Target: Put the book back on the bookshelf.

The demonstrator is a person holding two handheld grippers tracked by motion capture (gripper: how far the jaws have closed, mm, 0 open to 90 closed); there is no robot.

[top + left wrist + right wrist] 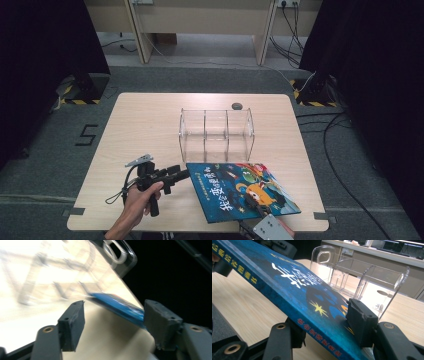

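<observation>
Because the blue picture book [243,190] is broad and floppy, you take it with both tools: in the high view your right gripper [255,206] bites its near edge while your left gripper [181,175] comes in at its left corner, your left hand [140,198] low on the handle. The book sits tilted at the near right of the table [145,125], just in front of the clear divider rack [216,129], likely bound for one of its slots.

In the left gripper view, your jaws stand spread, with the book's blue edge [120,308] beyond them and apart from both pads; the frame is blurred.

In the right gripper view, your jaws pinch the book [294,287] at its spine edge, one below, one on the cover, holding it raised off the table toward the rack [364,277].
</observation>
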